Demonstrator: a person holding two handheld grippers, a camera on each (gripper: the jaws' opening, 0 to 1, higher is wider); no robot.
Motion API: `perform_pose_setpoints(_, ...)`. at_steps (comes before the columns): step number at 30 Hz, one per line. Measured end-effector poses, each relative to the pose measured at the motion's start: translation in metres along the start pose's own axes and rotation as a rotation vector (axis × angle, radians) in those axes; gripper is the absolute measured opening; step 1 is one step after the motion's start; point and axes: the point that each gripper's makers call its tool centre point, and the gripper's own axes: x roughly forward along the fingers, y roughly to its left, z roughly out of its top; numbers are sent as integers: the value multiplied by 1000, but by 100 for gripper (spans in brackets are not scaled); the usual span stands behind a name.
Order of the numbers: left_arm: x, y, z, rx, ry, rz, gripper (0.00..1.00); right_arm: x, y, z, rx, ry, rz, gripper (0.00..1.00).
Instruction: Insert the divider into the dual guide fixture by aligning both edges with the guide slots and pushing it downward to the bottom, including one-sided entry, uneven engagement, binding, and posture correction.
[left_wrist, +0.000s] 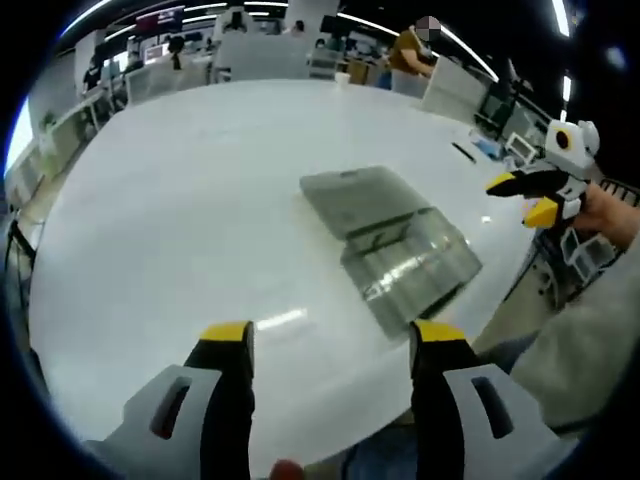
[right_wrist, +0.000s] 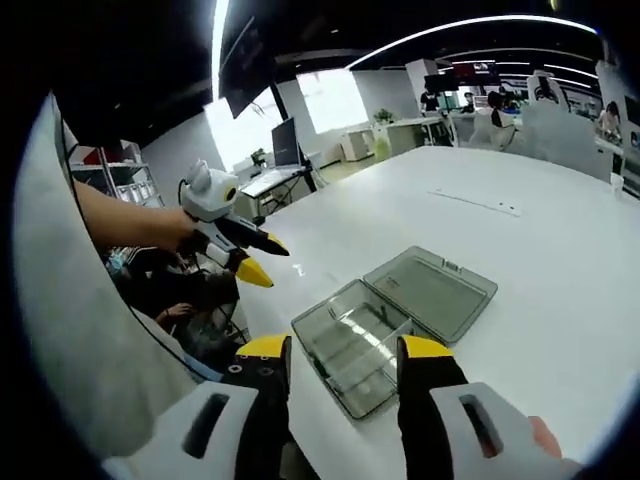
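Smoky clear plastic box (left_wrist: 392, 245), lid open, lies right of centre on the white counter (left_wrist: 180, 220). Left gripper (left_wrist: 330, 345) and right gripper (right_wrist: 335, 352) hover with jaws wide, holding nothing. No divider is distinguishable; apparently the start, so finding and grasping it comes next.

From my feed I log a broad white table (left_wrist: 180, 200), its surface glossy under strip-light glare. Near its far edge in the right gripper view lies a thin white strip (right_wrist: 478, 203). A small dark object (left_wrist: 462, 152) rests near the edge in the left gripper view. Behind it I note office desks (left_wrist: 150, 70), an open laptop (right_wrist: 284, 142) on a side desk, bright windows (right_wrist: 335, 100), and a seated person in a tan top (left_wrist: 410, 50).
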Motion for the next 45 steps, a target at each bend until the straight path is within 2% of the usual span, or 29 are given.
perform_pose_setpoints(5,3,5,-4,-23,20,19,62,-2,9,4,-12,-18,10,40)
perform_pose_setpoints(13,12,6,-10,-15,74,30,61,-5,19,9,-54,-24,22,42)
perform_pose_setpoints(26,27,11,-22,-24,157,53,58,-12,23,4,-103,7,35,42)
perform_pose_setpoints(45,42,18,-26,-64,201,88,55,-6,23,3,-134,37,44,43)
